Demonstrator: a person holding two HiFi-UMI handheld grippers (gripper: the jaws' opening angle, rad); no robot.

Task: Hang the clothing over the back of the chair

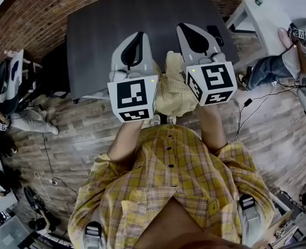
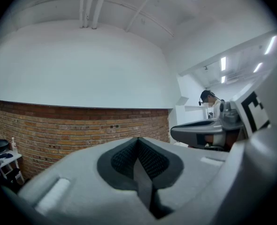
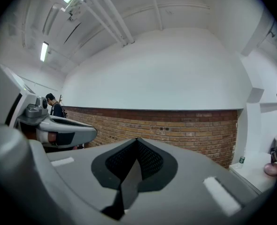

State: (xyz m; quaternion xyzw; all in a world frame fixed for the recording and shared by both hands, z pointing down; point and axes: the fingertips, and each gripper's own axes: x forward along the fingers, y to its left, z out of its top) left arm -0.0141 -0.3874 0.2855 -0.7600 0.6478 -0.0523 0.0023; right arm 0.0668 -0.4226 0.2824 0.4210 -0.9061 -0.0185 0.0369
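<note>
In the head view a yellow checked garment [image 1: 168, 90] hangs low between my two raised grippers, at the near edge of the dark table [image 1: 116, 30]. What it hangs on is hidden by the grippers. The left gripper [image 1: 135, 41] and right gripper [image 1: 195, 33] are held side by side above it, clear of the cloth. In the left gripper view the left gripper [image 2: 138, 159] has its pads pressed together with nothing between them. The right gripper [image 3: 136, 159] looks the same in the right gripper view. Both point at a brick wall [image 2: 82, 130].
A person in jeans [image 1: 269, 69] sits on the wooden floor to the right, beside a white table [image 1: 277, 4]. Another person [image 1: 23, 121] and gear lie at the left. Cables [image 1: 256, 100] run across the floor. A small black object [image 1: 214, 32] rests on the dark table.
</note>
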